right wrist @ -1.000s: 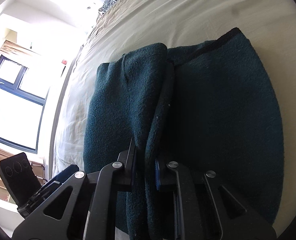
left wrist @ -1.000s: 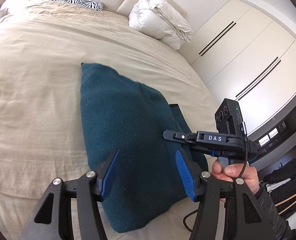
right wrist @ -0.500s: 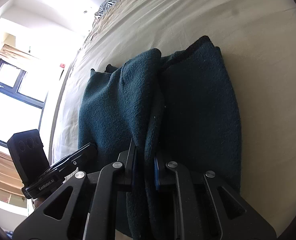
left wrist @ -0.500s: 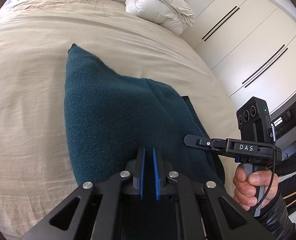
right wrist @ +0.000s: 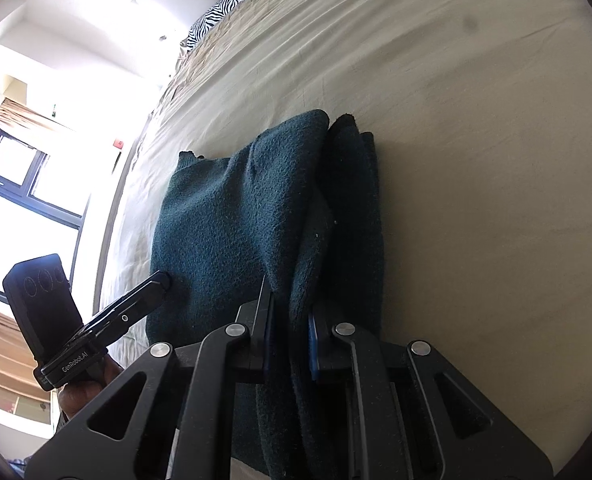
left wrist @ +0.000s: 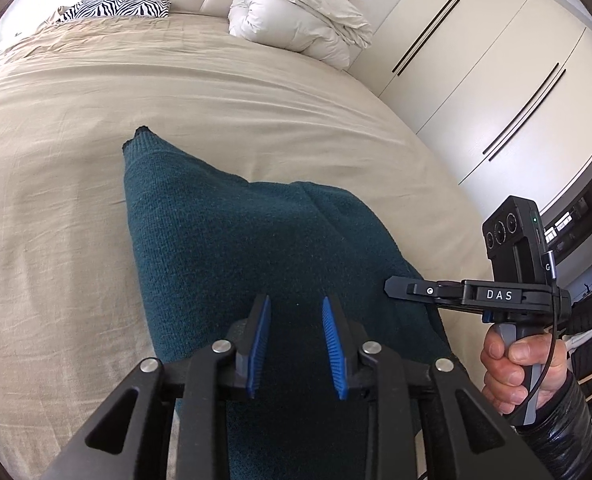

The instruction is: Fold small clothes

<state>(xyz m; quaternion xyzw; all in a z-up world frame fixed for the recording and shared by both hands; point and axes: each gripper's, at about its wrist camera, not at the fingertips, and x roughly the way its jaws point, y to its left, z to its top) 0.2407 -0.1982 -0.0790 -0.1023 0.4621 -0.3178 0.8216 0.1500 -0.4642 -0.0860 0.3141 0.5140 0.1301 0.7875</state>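
Behind teal garment (left wrist: pixel 231 248), duvet (left wrist: pixel 300 24), zebra pillow (left wrist: pixel 115 8).

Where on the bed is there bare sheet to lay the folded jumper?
Bare sheet lies left of the jumper and beyond it, up to the rolled duvet and zebra pillow. Both grippers crowd its near edge.

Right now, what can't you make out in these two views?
- Left wrist view: near edge of the dark teal knitted garment, hidden behind the left gripper.
- Right wrist view: cloth layers pinched in the right gripper, in shadow.
- Window: overexposed.
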